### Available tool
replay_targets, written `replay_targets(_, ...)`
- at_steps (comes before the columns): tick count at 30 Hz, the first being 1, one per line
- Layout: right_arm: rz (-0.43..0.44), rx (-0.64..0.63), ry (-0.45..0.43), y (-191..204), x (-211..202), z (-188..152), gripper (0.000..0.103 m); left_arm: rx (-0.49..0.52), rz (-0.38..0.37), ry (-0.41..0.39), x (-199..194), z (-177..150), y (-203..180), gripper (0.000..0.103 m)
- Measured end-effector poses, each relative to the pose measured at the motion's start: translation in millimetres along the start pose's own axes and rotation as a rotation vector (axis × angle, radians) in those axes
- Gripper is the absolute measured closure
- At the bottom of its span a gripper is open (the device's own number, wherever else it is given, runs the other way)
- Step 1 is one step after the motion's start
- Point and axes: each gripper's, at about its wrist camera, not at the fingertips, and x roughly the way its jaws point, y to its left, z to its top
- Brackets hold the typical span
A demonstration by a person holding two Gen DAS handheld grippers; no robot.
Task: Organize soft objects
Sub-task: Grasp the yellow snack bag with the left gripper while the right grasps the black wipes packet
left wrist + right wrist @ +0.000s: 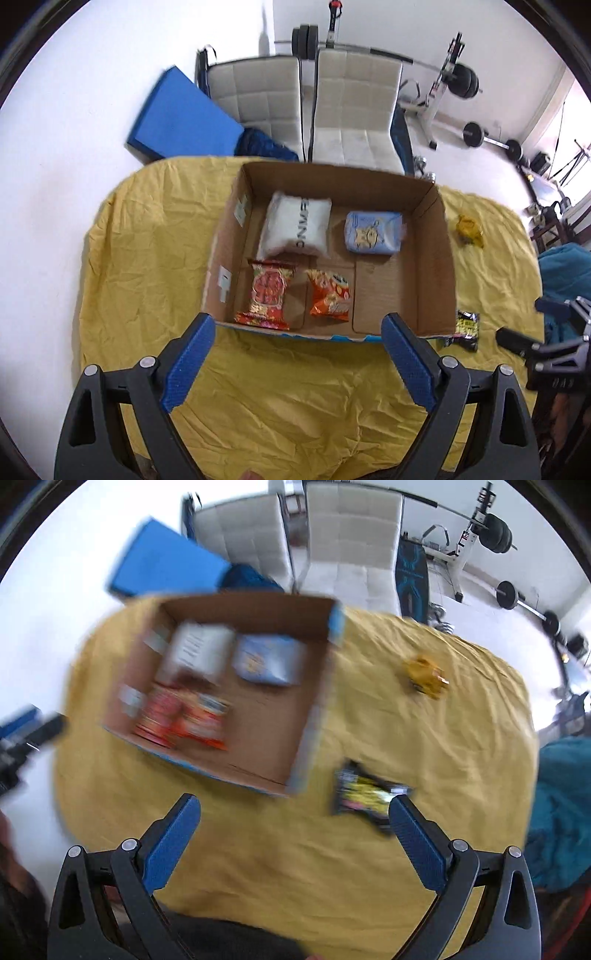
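An open cardboard box [436, 254] stands on a yellow cloth [147, 258]. In it lie a white pouch [295, 225], a light blue pack [373, 232], a red snack bag [267, 295] and an orange snack bag [329, 292]. A black and yellow packet [466, 328] lies on the cloth right of the box, and a yellow crumpled item [469, 229] lies farther back. My left gripper [297, 334] is open and empty at the box's near edge. My right gripper [295, 816] is open and empty; its right finger is next to the black packet [365, 797]. The box [314, 716] and the yellow item [424, 675] show blurred there.
Two white padded chairs [354, 110] stand behind the table, with a blue mat [177, 118] at the left and weight equipment [443, 92] at the back right. A teal cloth [561, 812] lies at the table's right edge. The right gripper shows at the right in the left wrist view [546, 350].
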Motion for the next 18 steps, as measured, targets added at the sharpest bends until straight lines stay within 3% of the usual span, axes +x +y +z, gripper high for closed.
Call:
replay_targets(4, -0.094, -0.133, 0.21, -49, 82, -5, 0.0, 0.005, -0.02, 0.101, 47, -4, -14, 0.011)
replay_targets(8, -0.137, -0.361, 0.322, -59, 148, -12, 0.0, 0.021, -0.042, 0.17, 80, -6, -29, 0.011)
replay_targets(11, -0.113, -0.478, 0.397, -57, 189, -16, 0.0, 0.035, -0.042, 0.208, 98, -6, -39, 0.011)
replay_targets(16, -0.086, -0.522, 0.493, -63, 235, -18, 0.001, 0.021, -0.05, 0.277, 126, -5, -47, 0.011)
replay_targets(18, -0.068, -0.496, 0.469, -68, 231, -13, 0.005, 0.019, -0.035, 0.285, 131, -7, -50, 0.011)
